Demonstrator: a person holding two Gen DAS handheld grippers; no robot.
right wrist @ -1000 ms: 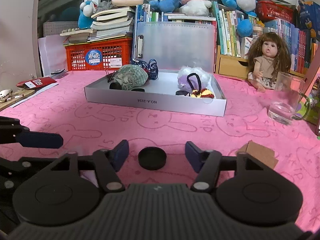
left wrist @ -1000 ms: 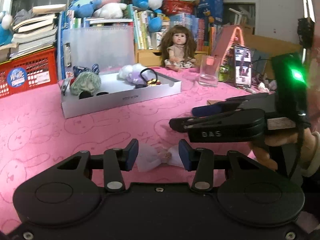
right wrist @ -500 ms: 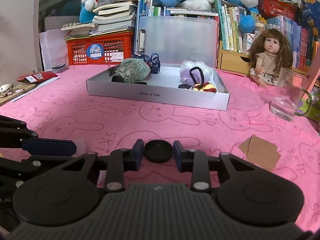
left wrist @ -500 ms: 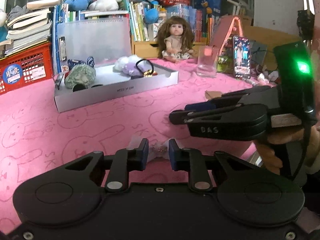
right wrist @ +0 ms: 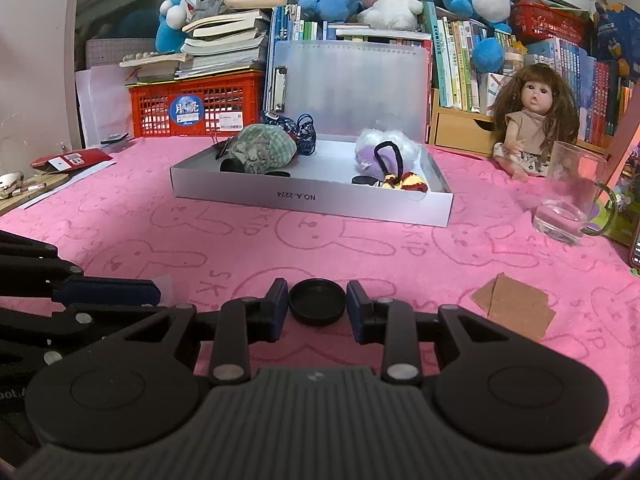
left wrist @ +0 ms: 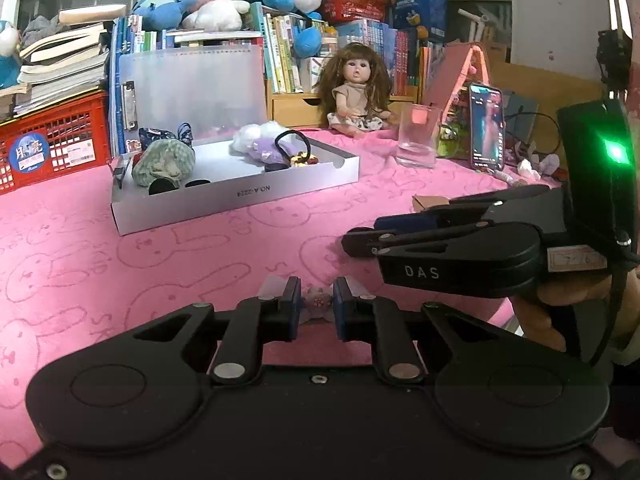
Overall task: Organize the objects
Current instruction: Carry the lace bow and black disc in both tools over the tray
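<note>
Two hand-held grippers work low over the pink worktop (right wrist: 200,248): the left hand-held gripper (left wrist: 316,304) is clenched on a small pale hair accessory (left wrist: 317,300) at the near edge, its jaws having just closed, while the right hand-held gripper (right wrist: 317,306) grips a round black lid (right wrist: 317,301). Farther back, a white tray (right wrist: 312,200) holds scrunchies; beyond it, to the right, sits a doll (right wrist: 528,124).

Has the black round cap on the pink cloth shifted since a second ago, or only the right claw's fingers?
No. The black round cap sits in the same spot below the white tray; only the right claw closed onto it.
</note>
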